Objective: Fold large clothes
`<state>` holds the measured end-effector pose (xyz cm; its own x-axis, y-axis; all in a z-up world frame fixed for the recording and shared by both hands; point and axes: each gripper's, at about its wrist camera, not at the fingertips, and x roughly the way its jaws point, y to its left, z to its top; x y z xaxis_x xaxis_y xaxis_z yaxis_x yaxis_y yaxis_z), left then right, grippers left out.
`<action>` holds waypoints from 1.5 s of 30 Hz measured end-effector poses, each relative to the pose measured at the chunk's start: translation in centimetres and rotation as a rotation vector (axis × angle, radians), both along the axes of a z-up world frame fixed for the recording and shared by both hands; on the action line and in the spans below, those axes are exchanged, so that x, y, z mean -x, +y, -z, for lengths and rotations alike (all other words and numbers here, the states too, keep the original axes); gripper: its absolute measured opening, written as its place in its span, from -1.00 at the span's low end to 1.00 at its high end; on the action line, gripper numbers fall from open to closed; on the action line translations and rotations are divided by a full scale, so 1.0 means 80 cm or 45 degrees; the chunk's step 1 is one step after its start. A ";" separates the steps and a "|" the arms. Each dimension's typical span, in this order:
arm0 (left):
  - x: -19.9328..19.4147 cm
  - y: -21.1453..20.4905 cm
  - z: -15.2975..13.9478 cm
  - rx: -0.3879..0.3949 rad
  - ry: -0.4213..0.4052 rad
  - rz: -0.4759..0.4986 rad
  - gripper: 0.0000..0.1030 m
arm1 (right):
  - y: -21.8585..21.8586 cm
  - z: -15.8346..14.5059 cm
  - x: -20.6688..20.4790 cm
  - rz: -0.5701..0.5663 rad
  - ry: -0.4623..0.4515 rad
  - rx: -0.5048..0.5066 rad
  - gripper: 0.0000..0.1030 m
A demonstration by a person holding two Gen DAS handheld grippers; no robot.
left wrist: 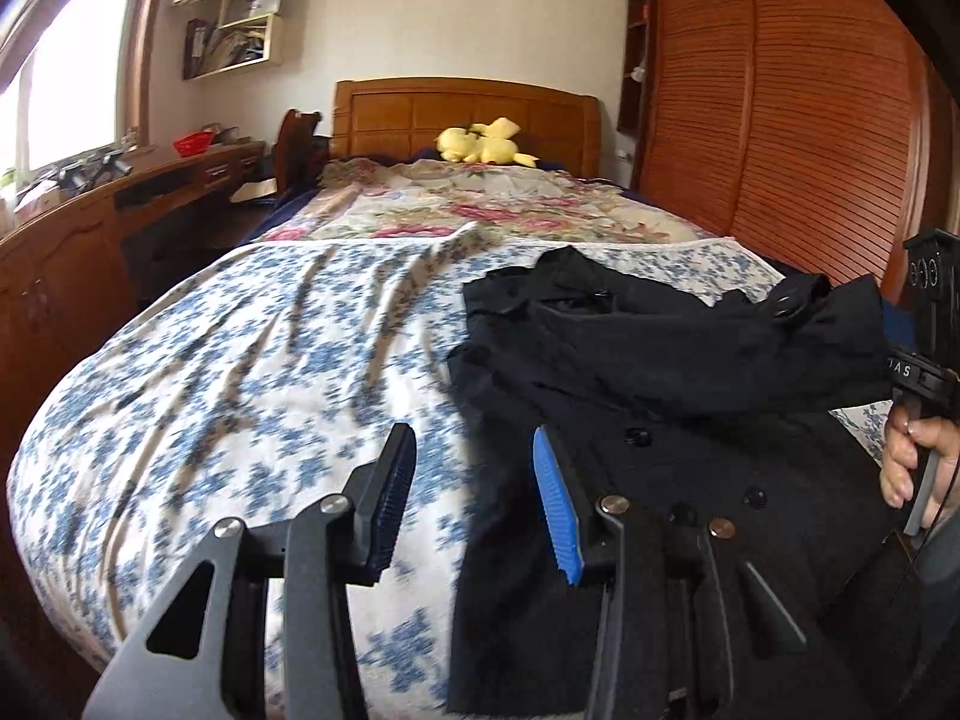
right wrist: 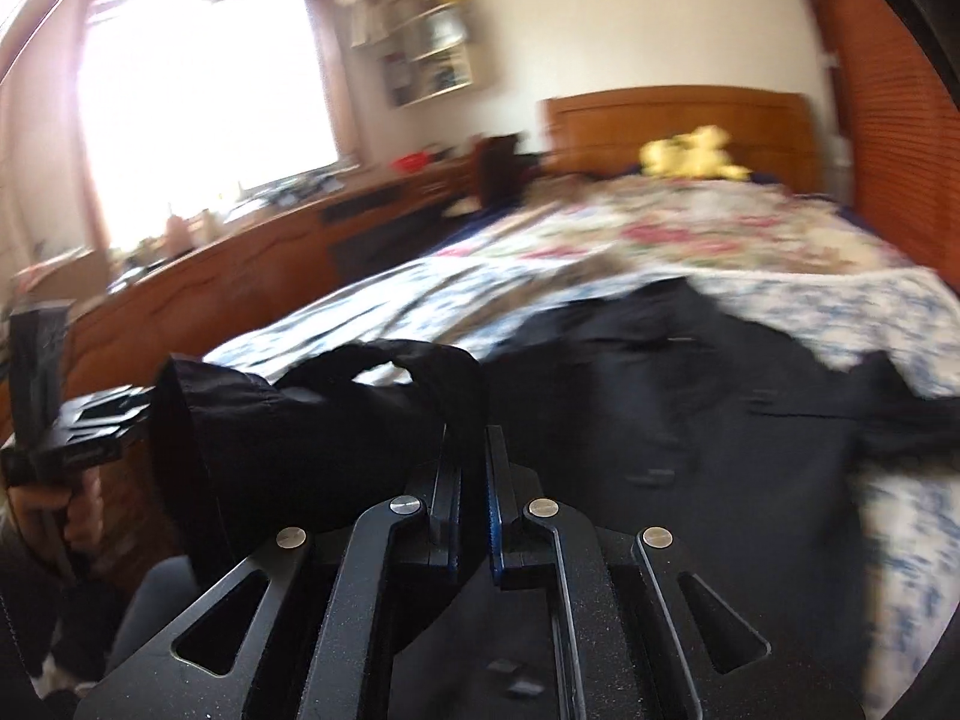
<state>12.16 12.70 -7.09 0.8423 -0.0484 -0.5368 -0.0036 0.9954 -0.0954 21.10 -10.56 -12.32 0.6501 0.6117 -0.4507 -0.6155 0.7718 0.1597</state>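
While the black coat [left wrist: 660, 396] is lying spread on the flowered bedspread [left wrist: 240, 360], the right gripper [right wrist: 474, 480] is lifting one sleeve [right wrist: 312, 420].

The bed is giving a broad, soft base; the coat is looking thick, limp and fairly heavy, so it is likely sagging wherever unsupported, and cuffs, hem corners and shoulders seem the surest holds. The right gripper's jaws are clamping tight on the sleeve's cuff strap. The left gripper [left wrist: 474, 498] is hovering part-open at the coat's edge, holding nothing.
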 end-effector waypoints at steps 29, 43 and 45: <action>-0.132 -0.106 0.074 -0.012 -0.054 0.223 -0.23 | -0.148 0.086 -0.016 0.562 0.219 0.300 -0.06; -0.122 -0.133 0.085 -0.062 -0.091 0.303 -0.23 | -0.167 0.076 0.036 0.535 0.214 0.337 0.07; -0.120 -0.133 0.085 -0.056 -0.094 0.303 -0.23 | -0.172 0.060 0.044 0.556 0.179 0.312 0.07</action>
